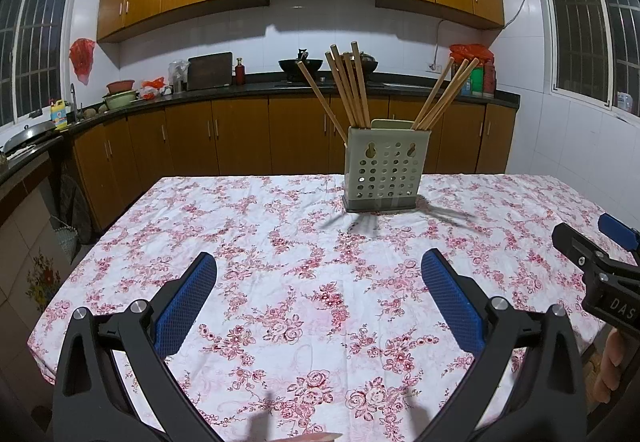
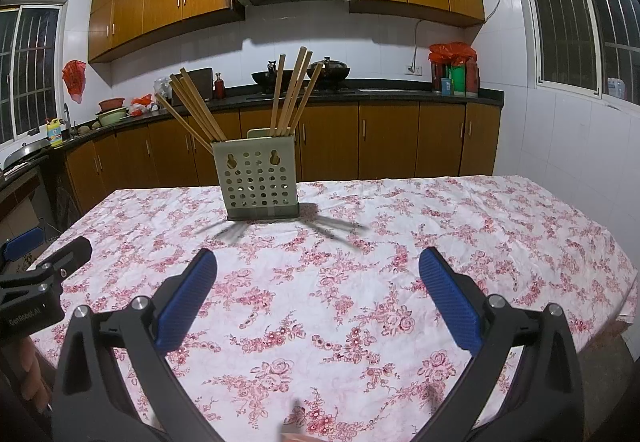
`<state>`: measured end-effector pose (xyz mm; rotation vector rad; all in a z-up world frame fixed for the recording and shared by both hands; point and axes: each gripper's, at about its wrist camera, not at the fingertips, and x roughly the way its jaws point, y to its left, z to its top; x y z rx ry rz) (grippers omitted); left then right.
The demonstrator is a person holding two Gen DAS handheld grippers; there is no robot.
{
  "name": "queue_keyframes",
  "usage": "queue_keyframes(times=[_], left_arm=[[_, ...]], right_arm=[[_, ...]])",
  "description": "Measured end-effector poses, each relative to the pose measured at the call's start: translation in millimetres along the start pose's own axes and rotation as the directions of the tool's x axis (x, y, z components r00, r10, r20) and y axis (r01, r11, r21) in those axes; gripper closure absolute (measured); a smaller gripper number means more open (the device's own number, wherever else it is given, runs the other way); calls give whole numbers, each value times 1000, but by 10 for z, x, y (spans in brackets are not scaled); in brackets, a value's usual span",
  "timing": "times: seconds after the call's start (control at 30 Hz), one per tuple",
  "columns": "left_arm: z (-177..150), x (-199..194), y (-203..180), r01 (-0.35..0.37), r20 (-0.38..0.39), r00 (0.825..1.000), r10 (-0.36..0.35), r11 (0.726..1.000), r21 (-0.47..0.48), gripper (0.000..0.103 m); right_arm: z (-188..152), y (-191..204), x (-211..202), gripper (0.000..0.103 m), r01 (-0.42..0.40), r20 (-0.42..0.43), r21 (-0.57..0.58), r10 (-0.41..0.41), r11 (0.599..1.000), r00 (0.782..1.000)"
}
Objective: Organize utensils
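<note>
A pale green perforated utensil holder [image 1: 386,170] stands on the floral tablecloth [image 1: 280,262], far centre. Several wooden chopsticks [image 1: 348,90] stick up from it in two bunches, one leaning left, one [image 1: 444,94] leaning right. My left gripper [image 1: 318,262] is open and empty, held over the cloth short of the holder. In the right wrist view the holder [image 2: 260,182] and chopsticks [image 2: 292,90] are ahead and to the left. My right gripper [image 2: 318,262] is open and empty. Each gripper shows at the edge of the other's view, the right one [image 1: 592,242] and the left one [image 2: 44,258].
The table ends at its left edge [image 1: 92,242] and right edge [image 2: 624,262]. Kitchen counters [image 1: 200,94] with bowls, bottles and woks run along the back wall behind the table. A woven basket [image 1: 66,238] sits on the floor at the left.
</note>
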<state>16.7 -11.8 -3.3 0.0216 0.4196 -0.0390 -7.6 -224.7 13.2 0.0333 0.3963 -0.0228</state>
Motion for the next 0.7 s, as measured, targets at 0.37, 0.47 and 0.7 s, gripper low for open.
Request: queue_keyframes(times=[0.37, 0.47, 0.7], left_arm=[[-17, -13, -23, -2, 1, 1000, 2, 1000, -7, 2], [-21, -10, -35, -3, -3, 1000, 3, 1000, -6, 2], [-18, 2, -36, -3, -6, 1000, 3, 1000, -7, 2]], right_arm=[[6, 6, 8, 4, 0, -2, 2, 0, 1000, 1000], [8, 3, 8, 4, 0, -3, 3, 0, 1000, 1000], [8, 5, 5, 4, 0, -3, 3, 0, 1000, 1000]])
